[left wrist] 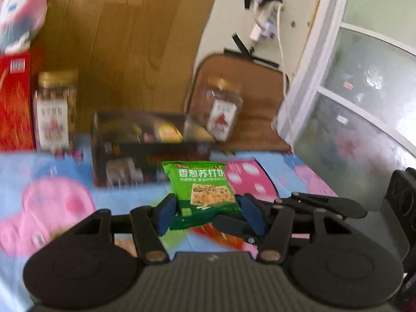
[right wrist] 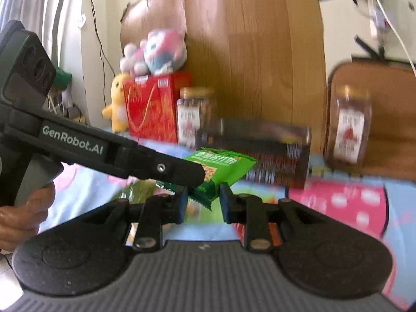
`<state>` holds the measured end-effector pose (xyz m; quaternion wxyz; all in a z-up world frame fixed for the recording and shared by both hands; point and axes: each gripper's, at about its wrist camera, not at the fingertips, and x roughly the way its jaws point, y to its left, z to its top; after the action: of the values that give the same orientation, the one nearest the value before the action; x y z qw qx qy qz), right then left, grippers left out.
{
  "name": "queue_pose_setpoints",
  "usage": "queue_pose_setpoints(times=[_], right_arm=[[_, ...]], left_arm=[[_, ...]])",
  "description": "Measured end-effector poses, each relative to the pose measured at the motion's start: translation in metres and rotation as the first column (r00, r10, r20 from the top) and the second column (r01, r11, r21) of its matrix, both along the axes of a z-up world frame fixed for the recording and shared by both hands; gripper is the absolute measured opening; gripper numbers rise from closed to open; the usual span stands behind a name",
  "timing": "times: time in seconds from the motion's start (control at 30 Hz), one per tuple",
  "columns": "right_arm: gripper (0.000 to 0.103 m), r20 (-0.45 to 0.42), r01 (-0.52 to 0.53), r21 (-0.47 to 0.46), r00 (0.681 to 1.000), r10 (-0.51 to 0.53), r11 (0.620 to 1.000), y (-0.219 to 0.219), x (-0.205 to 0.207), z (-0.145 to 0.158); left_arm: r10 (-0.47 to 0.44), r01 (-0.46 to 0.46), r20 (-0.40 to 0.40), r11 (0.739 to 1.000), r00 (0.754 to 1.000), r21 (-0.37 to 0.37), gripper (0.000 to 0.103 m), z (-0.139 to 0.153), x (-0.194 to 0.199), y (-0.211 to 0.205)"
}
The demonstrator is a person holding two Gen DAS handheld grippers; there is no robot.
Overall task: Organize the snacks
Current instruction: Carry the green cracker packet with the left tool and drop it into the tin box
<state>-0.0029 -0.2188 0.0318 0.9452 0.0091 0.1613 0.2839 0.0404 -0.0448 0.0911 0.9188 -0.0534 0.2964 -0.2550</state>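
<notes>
The green foil packet of scallion soda crackers (left wrist: 201, 195) hangs just in front of the dark open cardboard snack box (left wrist: 145, 153), pinched by the left gripper (left wrist: 205, 213). The right gripper (right wrist: 202, 202) stands spread around the packet's lower corner, seemingly mid-handover. Next, probably: carry it into the box.

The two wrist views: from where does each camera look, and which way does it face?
Left wrist view: sits behind the left claw, facing the dark box and headboard; the right claw crosses at right.
Right wrist view: sits behind the right claw, facing the same headboard; the left claw and the person's hand show at left.
Shared: the green cracker packet, held by the left claw.
</notes>
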Motion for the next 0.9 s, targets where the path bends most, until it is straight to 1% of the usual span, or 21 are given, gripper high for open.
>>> queue_pose_setpoints(times=[0.1,0.2,0.3,0.43,0.47,0.53,0.57,0.6,0.63,0.7,0.8,0.9], right_arm=[[0.028,0.044,0.003,-0.003,0.999,-0.002,1.000,0.006,0.030,0.012],[0.028,0.068,0.016,-0.013,0.998,-0.015,1.000,0.011,0.061,0.016],[0.028,0.070,0.043,-0.020,0.997,-0.041,0.999,0.016,0.093,0.019],[0.028,0.053,0.088,-0.021,0.995,-0.087,0.996,0.015,0.123,0.016],[0.029,0.055,0.103,-0.031,0.993,-0.102,0.994,0.014,0.128,0.014],[0.033,0.075,0.162,-0.070,0.985,-0.156,0.984,0.014,0.137,0.009],[0.037,0.080,0.192,-0.090,0.979,-0.185,0.977,0.013,0.139,0.006],[0.037,0.077,0.217,-0.099,0.975,-0.210,0.971,0.010,0.141,0.003],[0.037,0.062,0.225,-0.089,0.973,-0.220,0.970,0.004,0.142,0.001],[0.037,0.044,0.235,-0.046,0.971,-0.233,0.971,-0.008,0.133,-0.001],[0.037,0.043,0.236,-0.009,0.971,-0.236,0.972,-0.024,0.108,-0.002],[0.037,-0.019,0.212,0.053,0.977,-0.212,0.976,-0.041,0.086,-0.008]], left_arm=[[0.034,-0.034,0.022,0.999,0.999,-0.004,0.055,0.011,0.031,0.002],[0.072,-0.072,0.016,0.997,0.997,-0.011,0.055,0.011,0.068,0.006],[0.099,-0.099,-0.013,0.994,0.995,-0.034,0.055,0.006,0.102,0.005],[0.112,-0.113,-0.026,0.993,0.993,-0.034,0.055,-0.005,0.135,-0.005],[0.115,-0.116,-0.028,0.993,0.993,-0.035,0.055,-0.009,0.143,-0.010],[0.134,-0.135,-0.036,0.990,0.990,-0.033,0.058,-0.016,0.154,-0.016],[0.142,-0.143,-0.041,0.989,0.989,-0.030,0.059,-0.018,0.157,-0.019],[0.148,-0.150,-0.044,0.988,0.988,-0.031,0.059,-0.020,0.159,-0.020],[0.149,-0.151,-0.046,0.988,0.988,-0.039,0.059,-0.020,0.158,-0.020],[0.142,-0.145,-0.045,0.987,0.989,-0.065,0.059,-0.019,0.151,-0.017],[0.138,-0.141,-0.037,0.986,0.990,-0.092,0.059,-0.012,0.133,-0.008],[0.114,-0.118,-0.043,0.987,0.993,-0.108,0.059,-0.011,0.109,0.001]])
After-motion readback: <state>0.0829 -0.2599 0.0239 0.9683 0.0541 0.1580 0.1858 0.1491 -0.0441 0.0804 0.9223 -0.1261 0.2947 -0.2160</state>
